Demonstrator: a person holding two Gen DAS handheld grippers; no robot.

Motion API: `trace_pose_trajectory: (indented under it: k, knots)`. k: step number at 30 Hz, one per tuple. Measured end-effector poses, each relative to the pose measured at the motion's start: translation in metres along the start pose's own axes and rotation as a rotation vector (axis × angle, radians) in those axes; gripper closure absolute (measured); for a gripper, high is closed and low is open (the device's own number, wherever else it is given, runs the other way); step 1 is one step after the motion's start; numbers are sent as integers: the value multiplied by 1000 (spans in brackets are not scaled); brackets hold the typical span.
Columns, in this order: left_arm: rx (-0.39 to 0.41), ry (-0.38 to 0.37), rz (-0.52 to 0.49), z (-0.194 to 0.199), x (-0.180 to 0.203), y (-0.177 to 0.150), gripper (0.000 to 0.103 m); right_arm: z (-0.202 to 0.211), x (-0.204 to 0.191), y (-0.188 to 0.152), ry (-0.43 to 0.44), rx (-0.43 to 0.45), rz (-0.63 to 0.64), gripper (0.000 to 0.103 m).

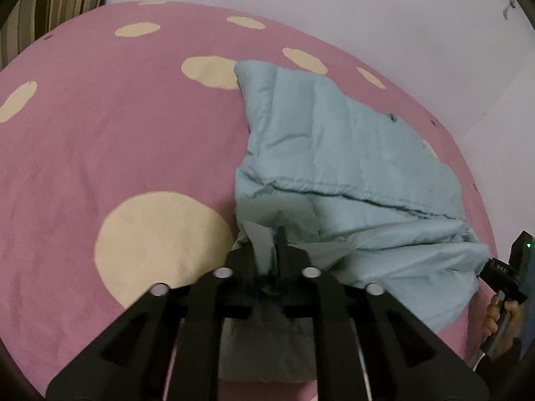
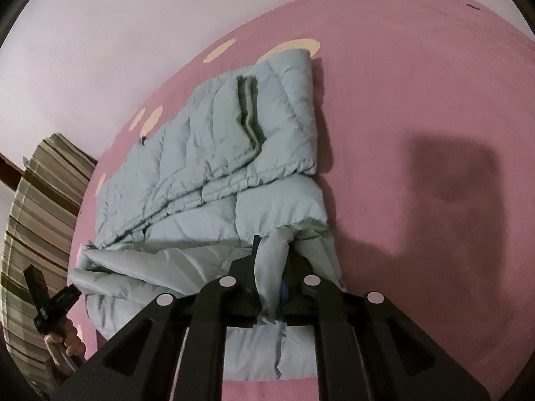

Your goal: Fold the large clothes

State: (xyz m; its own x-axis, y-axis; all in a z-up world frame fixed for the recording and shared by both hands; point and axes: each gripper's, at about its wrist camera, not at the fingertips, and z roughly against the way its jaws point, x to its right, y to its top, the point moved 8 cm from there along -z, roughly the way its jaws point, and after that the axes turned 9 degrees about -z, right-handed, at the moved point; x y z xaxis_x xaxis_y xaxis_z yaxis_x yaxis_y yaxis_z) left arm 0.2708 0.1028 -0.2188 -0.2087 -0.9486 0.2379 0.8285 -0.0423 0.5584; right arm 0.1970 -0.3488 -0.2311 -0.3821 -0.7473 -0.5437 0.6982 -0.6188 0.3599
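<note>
Both tools angled down: left tool, right tool pinching jacket.

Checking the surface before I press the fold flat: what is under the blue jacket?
The pink spotted bedsheet shows all around the blue jacket; whatever lies directly beneath it is covered.

We see a puffy quilted jacket of smooth, faintly shiny cloth, a matt cotton-like sheet, matt black plastic grippers.
</note>
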Motion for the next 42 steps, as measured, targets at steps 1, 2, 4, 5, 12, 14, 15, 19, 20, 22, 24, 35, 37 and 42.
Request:
trace_pose_trajectory:
  k: [1, 2, 4, 5, 12, 14, 15, 19, 20, 22, 24, 35, 37, 42]
  knots:
    - [13, -1, 5, 6, -1, 2, 74, 0, 3, 5, 6, 4, -11, 87]
    - [28, 4, 10, 11, -2, 4, 57, 4, 5, 9, 9, 17, -28, 84]
    - [76, 35, 14, 27, -8, 8, 48, 13, 10, 15, 7, 48, -46, 72]
    - [87, 38, 15, 31, -10, 9, 47, 20, 13, 17, 1, 72, -54, 68]
    - [112, 46, 35, 50, -27, -8, 45, 47, 25, 11, -28, 134, -21, 58]
    - [106, 49, 49, 50, -33, -19, 45, 54, 29, 8, -31, 146, -15, 54]
    - [103, 44, 56, 52, -36, -25, 45, 59, 32, 6, -29, 157, -20, 52]
    - [93, 38, 64, 51, -42, -40, 45, 67, 53, 1, -21, 162, -69, 51]
    - [91, 36, 58, 50, -42, -42, 45, 64, 55, -1, -27, 153, -70, 51]
    - [86, 38, 46, 47, -39, -43, 45, 60, 56, -4, -42, 139, -50, 51]
    - [83, 36, 26, 45, -34, -45, 45, 61, 53, -6, -43, 143, -34, 51]
    - [80, -23, -27, 27, -12, -26, 43, 39, 18, 11, -43, 144, 119, 42]
    - [74, -31, -32, 22, -11, -21, 43, 33, 14, 14, -43, 132, 136, 42]
    - [48, -46, -61, 8, -7, -10, 43, 17, 7, 21, -46, 105, 170, 42]
